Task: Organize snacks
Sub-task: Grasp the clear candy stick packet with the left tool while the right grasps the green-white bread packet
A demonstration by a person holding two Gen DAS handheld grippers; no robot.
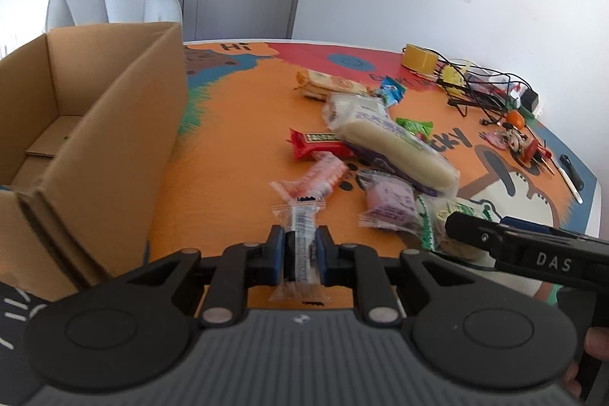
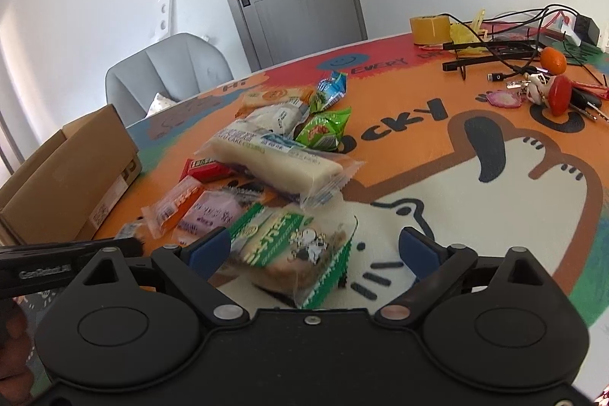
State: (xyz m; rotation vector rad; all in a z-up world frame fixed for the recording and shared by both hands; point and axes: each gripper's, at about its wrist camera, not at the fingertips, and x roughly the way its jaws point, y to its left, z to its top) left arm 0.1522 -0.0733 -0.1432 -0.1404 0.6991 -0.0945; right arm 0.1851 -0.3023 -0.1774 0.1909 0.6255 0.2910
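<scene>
left gripper (image 1: 301,253) clamps a small clear-wrapped snack bar (image 1: 300,238) at mid-length, near the cardboard box (image 1: 114,139); light, crinkly, likely slippery. right gripper (image 2: 314,250), jaws wide, straddles the green-wrapped cake (image 2: 289,250) on the table mat (image 2: 475,215); soft, best pinched across its width. only the left view shows the box interior.

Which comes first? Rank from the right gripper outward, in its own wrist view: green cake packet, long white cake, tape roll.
1. Green cake packet: between the right gripper's open fingers.
2. Long white cake: mid-table, in the snack pile.
3. Tape roll: far edge, by the cables.
</scene>
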